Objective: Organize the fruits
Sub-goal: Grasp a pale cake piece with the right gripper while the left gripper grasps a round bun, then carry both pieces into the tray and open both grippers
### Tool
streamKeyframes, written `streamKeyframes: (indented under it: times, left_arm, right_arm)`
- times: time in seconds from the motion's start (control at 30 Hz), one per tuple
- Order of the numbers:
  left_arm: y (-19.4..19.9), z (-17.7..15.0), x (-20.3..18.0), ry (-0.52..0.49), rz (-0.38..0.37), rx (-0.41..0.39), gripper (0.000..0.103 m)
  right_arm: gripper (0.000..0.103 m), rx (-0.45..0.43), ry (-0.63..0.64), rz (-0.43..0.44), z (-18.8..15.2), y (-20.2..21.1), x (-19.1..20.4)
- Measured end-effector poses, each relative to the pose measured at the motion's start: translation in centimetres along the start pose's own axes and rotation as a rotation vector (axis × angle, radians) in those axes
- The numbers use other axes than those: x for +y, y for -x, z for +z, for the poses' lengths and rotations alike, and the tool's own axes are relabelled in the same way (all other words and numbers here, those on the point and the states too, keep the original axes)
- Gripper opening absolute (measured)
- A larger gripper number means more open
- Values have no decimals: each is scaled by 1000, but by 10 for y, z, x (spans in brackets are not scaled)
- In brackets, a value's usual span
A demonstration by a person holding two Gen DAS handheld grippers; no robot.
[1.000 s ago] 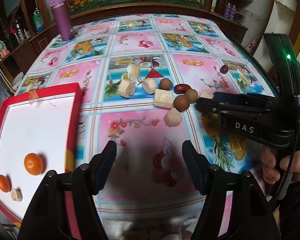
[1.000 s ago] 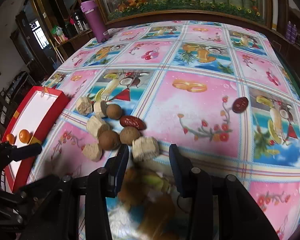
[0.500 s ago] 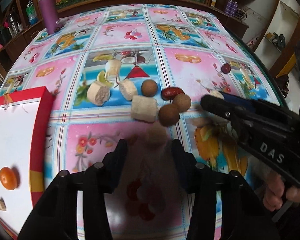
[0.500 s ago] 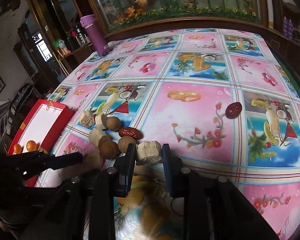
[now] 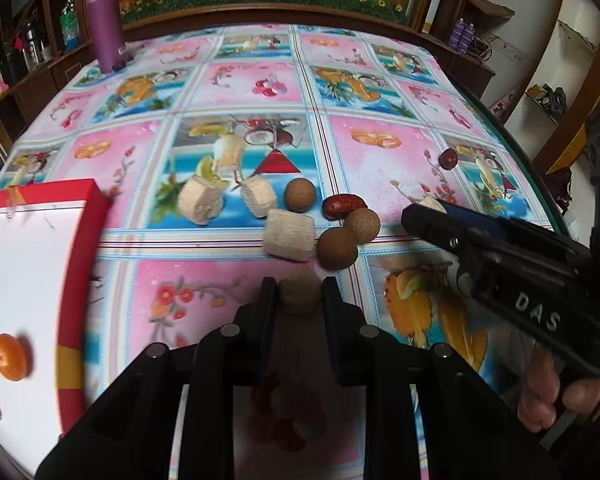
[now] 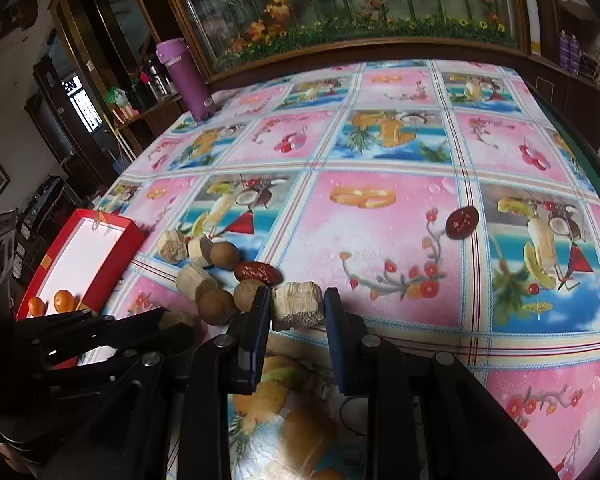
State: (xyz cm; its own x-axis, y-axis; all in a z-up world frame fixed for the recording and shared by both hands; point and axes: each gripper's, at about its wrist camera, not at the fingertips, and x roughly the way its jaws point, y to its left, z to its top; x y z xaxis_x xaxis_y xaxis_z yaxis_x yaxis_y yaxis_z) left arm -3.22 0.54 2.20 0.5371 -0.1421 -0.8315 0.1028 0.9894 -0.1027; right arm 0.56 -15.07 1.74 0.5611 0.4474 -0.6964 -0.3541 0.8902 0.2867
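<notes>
Brown round fruit (image 5: 300,295) btwn left claw (image 5: 299,300) fingers

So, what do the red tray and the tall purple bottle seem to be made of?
Tray: probably cardboard, glossy red rim with a matte white inside; its thin straight walls suggest a box lid. Bottle: likely plastic or coated metal, smooth with a soft sheen.
</notes>
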Motion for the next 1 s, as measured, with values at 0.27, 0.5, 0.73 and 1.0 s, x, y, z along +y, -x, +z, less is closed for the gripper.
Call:
streamKeyframes:
  times: [0.27,0.5,0.73,1.0]
  left_arm:
    - [61,-22,25,27,54,-109,25]
    - [105,-46,59,63,138,-185,25]
    - [139,-74,119,169,245,-238,25]
    - [145,-108,160,246,268,-223,25]
  right_arm:
    - [25,-44,-37,94,-3,11,16]
    - [25,-78,62,179,-11,23,91]
    - [25,-46,200,254,-21,22,169]
    - [25,13,308,270,-38,1,224]
